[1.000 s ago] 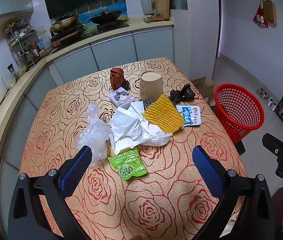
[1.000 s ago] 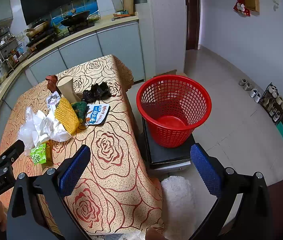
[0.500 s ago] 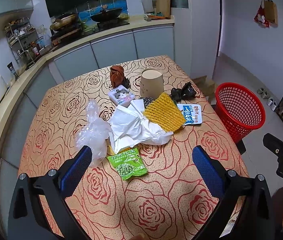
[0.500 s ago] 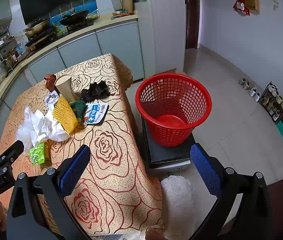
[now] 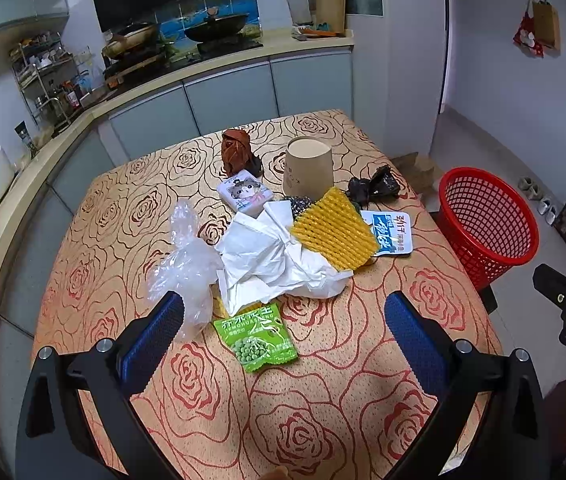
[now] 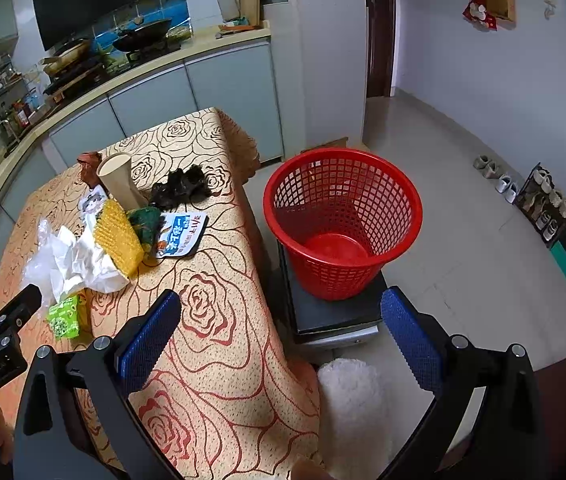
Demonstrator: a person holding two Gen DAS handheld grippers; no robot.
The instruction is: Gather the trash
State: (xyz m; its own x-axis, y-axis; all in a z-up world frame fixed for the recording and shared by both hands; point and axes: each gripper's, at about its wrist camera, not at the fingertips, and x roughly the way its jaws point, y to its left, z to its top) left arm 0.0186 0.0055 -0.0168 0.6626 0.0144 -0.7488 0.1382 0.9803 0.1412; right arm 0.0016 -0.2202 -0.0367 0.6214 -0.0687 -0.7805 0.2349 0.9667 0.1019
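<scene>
The left gripper (image 5: 283,332) hangs above the near part of the table, its blue-padded fingers (image 5: 151,340) spread wide apart with nothing between them. The right gripper (image 6: 281,332) is likewise wide open and empty, held off the table's right edge, over the floor.

Just beyond the left gripper lies a green pea snack packet (image 5: 256,336), flat, glossy, printed with peas, its long axis running from near right to far left. To its left a crumpled clear plastic bag (image 5: 187,264) stands up in a loose heap, partly behind the left finger. Touching both is a wad of white paper (image 5: 275,260), sprawled across the middle of the table. A yellow foam net sleeve (image 5: 333,234) lies on the paper's far right side, slanting from far left to near right. Beside it on the right is a flat white-and-blue wrapper (image 5: 389,234), and a dark green crumpled piece (image 6: 145,222) shows between the two in the right view.

Farther back stand a beige paper cup (image 5: 309,168), mouth up and slightly tilted, a small cat-printed tissue pack (image 5: 245,194), a brown crumpled wrapper (image 5: 237,152) and a black plastic bag (image 5: 375,188).

The rose-patterned tablecloth (image 5: 323,420) covers the table. Right of the table a red mesh basket (image 6: 343,222) stands upright on a dark low platform (image 6: 331,316), well apart from the heap.
</scene>
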